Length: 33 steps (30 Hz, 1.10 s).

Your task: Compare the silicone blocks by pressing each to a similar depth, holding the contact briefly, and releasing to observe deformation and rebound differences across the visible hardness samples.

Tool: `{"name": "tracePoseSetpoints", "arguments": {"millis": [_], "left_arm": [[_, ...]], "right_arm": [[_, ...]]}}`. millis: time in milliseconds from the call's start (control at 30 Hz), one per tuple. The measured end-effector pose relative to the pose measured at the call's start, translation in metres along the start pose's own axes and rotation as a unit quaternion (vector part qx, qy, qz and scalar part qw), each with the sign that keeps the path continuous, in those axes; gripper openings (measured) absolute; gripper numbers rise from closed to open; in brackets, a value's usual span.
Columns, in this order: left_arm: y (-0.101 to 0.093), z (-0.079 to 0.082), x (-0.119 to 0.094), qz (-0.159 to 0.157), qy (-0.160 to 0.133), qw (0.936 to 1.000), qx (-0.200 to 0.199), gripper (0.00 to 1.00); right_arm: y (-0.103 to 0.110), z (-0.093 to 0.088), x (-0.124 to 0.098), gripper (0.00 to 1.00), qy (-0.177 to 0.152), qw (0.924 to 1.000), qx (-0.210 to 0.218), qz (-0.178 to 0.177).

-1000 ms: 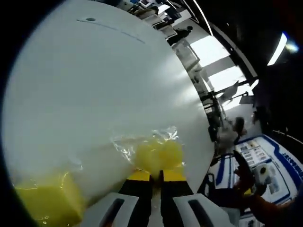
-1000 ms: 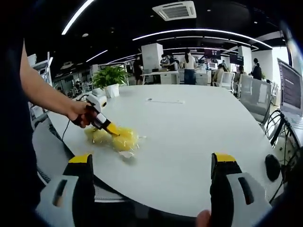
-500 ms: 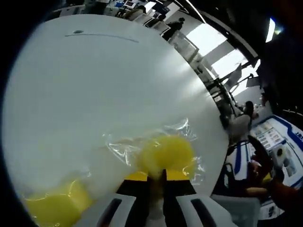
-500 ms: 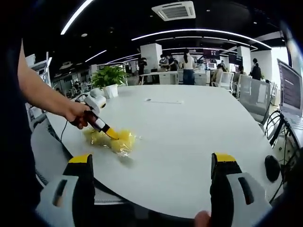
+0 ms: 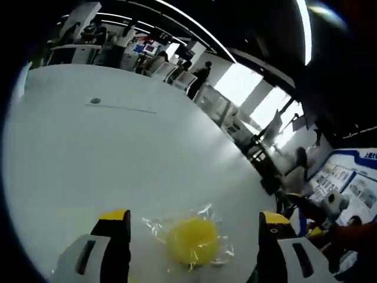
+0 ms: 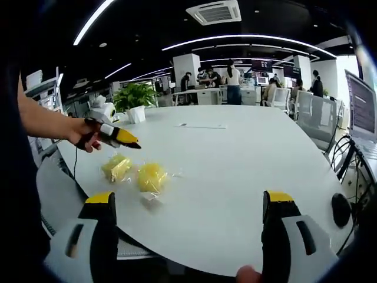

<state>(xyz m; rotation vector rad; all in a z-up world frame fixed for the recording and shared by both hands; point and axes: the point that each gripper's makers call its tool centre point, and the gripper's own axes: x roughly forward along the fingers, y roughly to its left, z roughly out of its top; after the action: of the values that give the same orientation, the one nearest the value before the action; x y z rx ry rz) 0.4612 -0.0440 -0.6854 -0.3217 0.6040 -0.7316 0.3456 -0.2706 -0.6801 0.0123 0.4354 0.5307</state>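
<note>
1. My left tongs (image 5: 191, 221) are spread wide in the left gripper view, pinching nothing; the yellow-tipped jaws stand far apart with the round yellow silicone block in clear plastic wrap (image 5: 192, 239) lying on the desk between them, untouched.
2. In the right gripper view my left tongs (image 6: 131, 143) hang in the air above the desk, clear of both blocks; from that angle I cannot tell their gap.
3. My right tongs (image 6: 188, 203) are also spread wide and hold nothing, with bare desk between the jaws.
4. I count two yellow silicone blocks: the round wrapped one (image 6: 151, 176) and a squarer yellow silicone block in clear wrap (image 6: 116, 167) just beside it on its left in the right gripper view. They lie close together but apart.
5. Both blocks sit near the edge of the large white rounded desk (image 6: 247, 159) closest to me, on my left side.
6. Beyond the blocks the desk top is open, with a thin dark line marking (image 6: 204, 125) far across it and a green potted plant (image 6: 135, 100) at the far left edge.
7. A dark round object (image 6: 341, 207) lies near the right edge.
</note>
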Motion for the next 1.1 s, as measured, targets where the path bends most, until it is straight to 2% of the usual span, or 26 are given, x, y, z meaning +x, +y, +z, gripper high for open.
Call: {"name": "tracePoseSetpoints", "arguments": {"millis": [100, 167, 267, 367, 533, 633, 833, 933, 1067, 1100], "left_arm": [[0.004, 0.021, -0.026, 0.003, -0.035, 0.997, 0.069, 1.0], [0.013, 0.031, -0.045, 0.018, -0.05, 0.9905, 0.127, 1.0], [0.019, 0.033, -0.071, 0.021, -0.056, 0.9898, 0.129, 1.0], [0.04, 0.035, -0.097, 0.054, -0.072, 0.9819, 0.167, 1.0], [0.063, 0.023, -0.128, 0.077, -0.091, 0.9796, 0.162, 1.0], [0.073, 0.019, -0.147, 0.086, -0.116, 0.9787, 0.146, 1.0], [0.094, -0.005, -0.179, 0.12, -0.106, 0.9745, 0.157, 1.0], [0.105, -0.014, -0.193, 0.133, -0.118, 0.9766, 0.122, 1.0], [0.11, -0.03, -0.203, 0.136, -0.109, 0.9762, 0.129, 1.0], [0.111, -0.033, -0.207, 0.141, -0.108, 0.9738, 0.142, 1.0]], "right_arm": [[0.003, 0.006, 0.006, 0.97, -0.004, 0.9999, -0.006, 0.009], [0.004, 0.008, 0.01, 0.97, -0.005, 0.9999, -0.009, 0.013], [0.006, 0.012, 0.015, 0.97, -0.006, 0.9998, -0.011, 0.018], [0.009, 0.013, 0.019, 0.97, -0.006, 0.9997, -0.01, 0.024], [0.02, 0.015, 0.027, 0.97, -0.001, 0.9991, -0.021, 0.038], [0.027, 0.015, 0.031, 0.97, 0.002, 0.9985, -0.027, 0.048], [0.031, 0.016, 0.033, 0.97, 0.004, 0.998, -0.032, 0.054], [0.031, 0.016, 0.034, 0.97, 0.004, 0.9981, -0.029, 0.055], [0.031, 0.013, 0.038, 0.97, 0.003, 0.9981, -0.029, 0.055], [0.031, 0.011, 0.039, 0.97, 0.003, 0.998, -0.029, 0.056]]}}
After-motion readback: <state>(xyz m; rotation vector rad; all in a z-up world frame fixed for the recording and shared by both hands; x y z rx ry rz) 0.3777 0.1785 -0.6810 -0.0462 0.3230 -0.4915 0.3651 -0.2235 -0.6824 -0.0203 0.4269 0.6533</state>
